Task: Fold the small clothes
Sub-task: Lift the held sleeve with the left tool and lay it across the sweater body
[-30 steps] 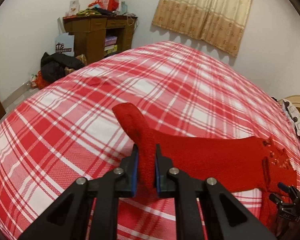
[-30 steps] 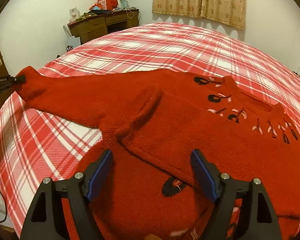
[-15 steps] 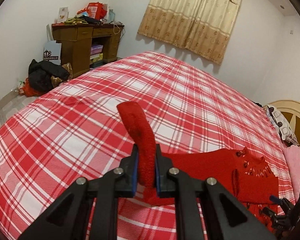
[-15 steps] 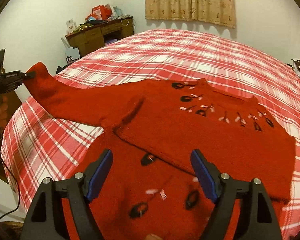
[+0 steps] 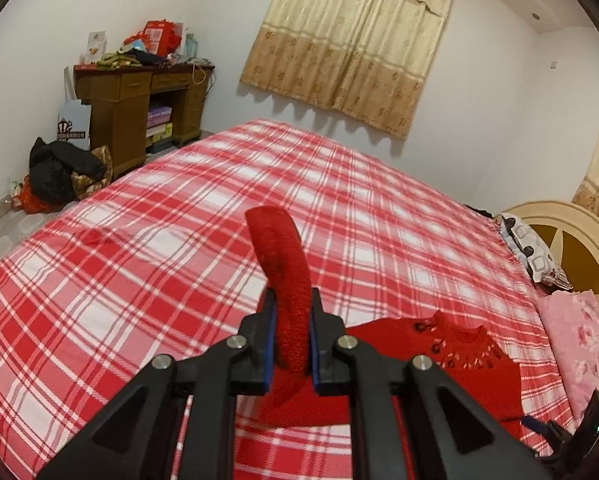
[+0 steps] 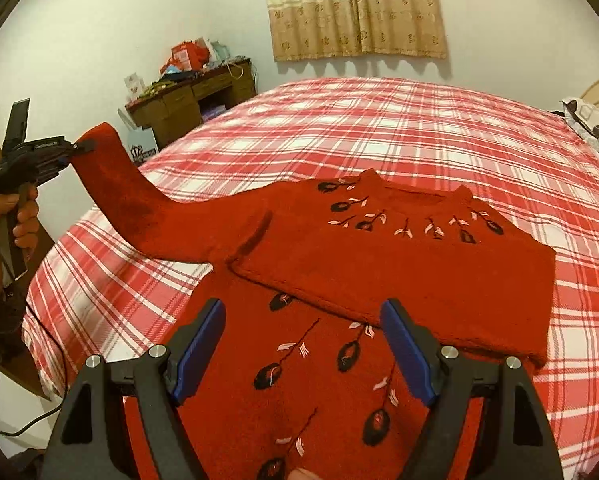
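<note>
A red knitted sweater [image 6: 379, 248] with black and pink flower embroidery lies on the bed, its right sleeve folded across the chest. My left gripper [image 5: 292, 336] is shut on the cuff of the left sleeve [image 5: 283, 264] and holds it lifted off the bed. In the right wrist view the left gripper [image 6: 75, 147] holds that sleeve [image 6: 131, 204] up at the far left. My right gripper [image 6: 303, 348] is open and empty, hovering above the sweater's lower front. The sweater body also shows in the left wrist view [image 5: 451, 356].
The bed has a red and white plaid cover [image 5: 179, 248]. A brown desk [image 5: 139, 104] with clutter stands by the far wall, a dark clothes pile [image 5: 59, 176] beside it on the floor. Pillows [image 5: 575, 336] and a cream headboard [image 5: 571, 248] lie at the right.
My left gripper has lifted the sleeve cuff higher, raising the sleeve off the bed. My right gripper has drawn back and up, showing more of the sweater's lower front; it stays open.
</note>
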